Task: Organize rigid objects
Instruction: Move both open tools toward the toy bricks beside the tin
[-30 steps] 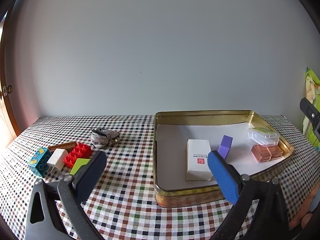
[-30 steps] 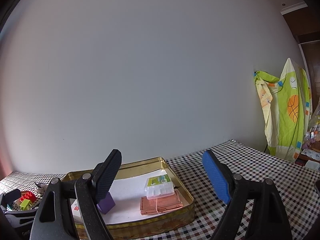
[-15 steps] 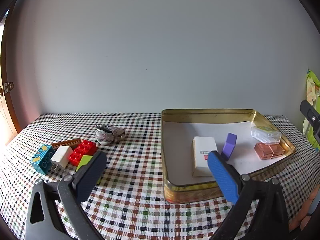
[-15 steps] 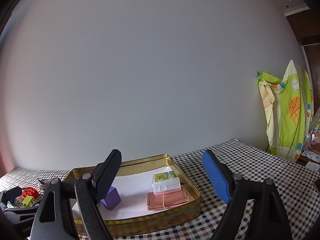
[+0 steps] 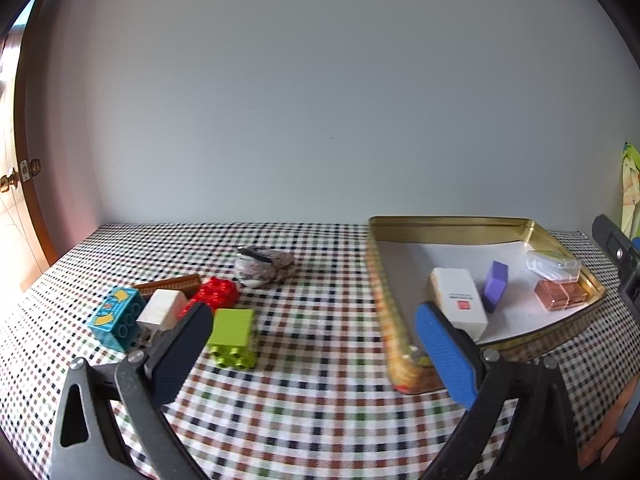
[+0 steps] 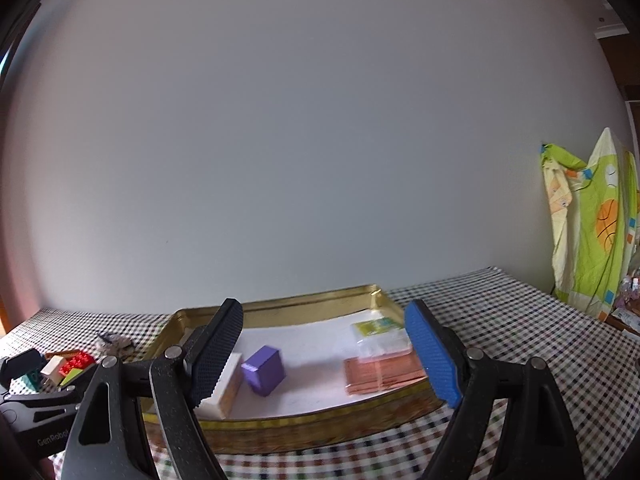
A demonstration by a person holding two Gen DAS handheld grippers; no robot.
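A gold tin tray (image 5: pixel 452 225) sits on the checked tablecloth at the right. It holds a white box (image 5: pixel 458 302), a purple block (image 5: pixel 495 285), a clear case (image 5: pixel 554 266) and a copper-coloured box (image 5: pixel 560 295). Left of the tray lie a green brick (image 5: pixel 233 334), a red brick (image 5: pixel 212 292), a white block (image 5: pixel 162 314), a teal brick (image 5: pixel 118 318) and a brown strip (image 5: pixel 172 283). My left gripper (image 5: pixel 316 348) is open and empty, just right of the green brick. My right gripper (image 6: pixel 324 350) is open and empty, in front of the tray (image 6: pixel 280 426).
A small patterned pouch (image 5: pixel 264 266) lies behind the bricks. A wall runs along the table's far edge. A wooden door (image 5: pixel 16 184) stands at the far left. Colourful cloth (image 6: pixel 592 224) hangs at the right beyond the table.
My left gripper has swung left toward the bricks; the green brick now shows in full beside its left finger. My right gripper has shifted slightly, with the tray now centred between its fingers.
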